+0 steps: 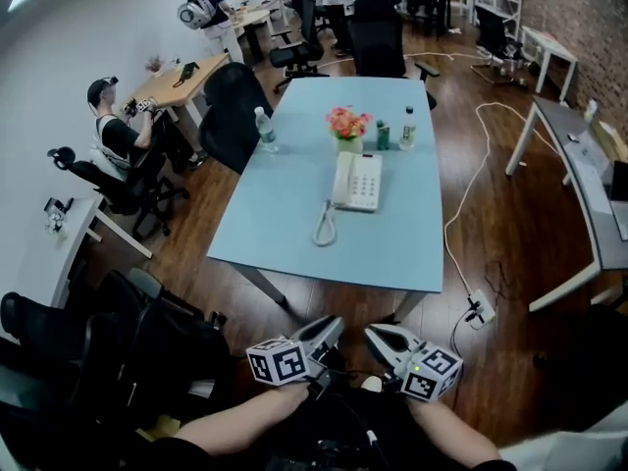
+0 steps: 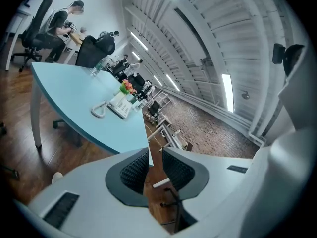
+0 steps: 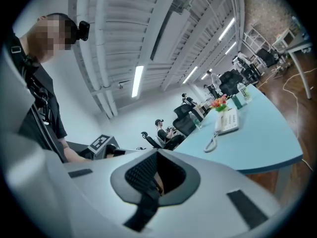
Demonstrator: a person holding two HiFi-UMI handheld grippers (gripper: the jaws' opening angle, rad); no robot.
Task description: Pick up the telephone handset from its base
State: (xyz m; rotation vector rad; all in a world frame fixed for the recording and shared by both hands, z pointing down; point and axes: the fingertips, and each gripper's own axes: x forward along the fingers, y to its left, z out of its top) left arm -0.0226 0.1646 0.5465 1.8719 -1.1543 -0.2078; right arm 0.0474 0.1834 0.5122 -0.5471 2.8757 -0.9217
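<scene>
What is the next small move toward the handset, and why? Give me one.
Probably carry the left gripper forward over the table toward the handset. It and the right gripper hang short of the table's near edge, while the handset lies on the left side of its base, mid-table, well beyond them.

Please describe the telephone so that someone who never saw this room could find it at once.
Find the large light blue table in the middle of the office. Toward its far end, just before a pot of pink and orange flowers, lies a white push-button telephone. Unlike the upright bottles nearby, it is flat, with a coiled white cord trailing toward the near edge.
</scene>
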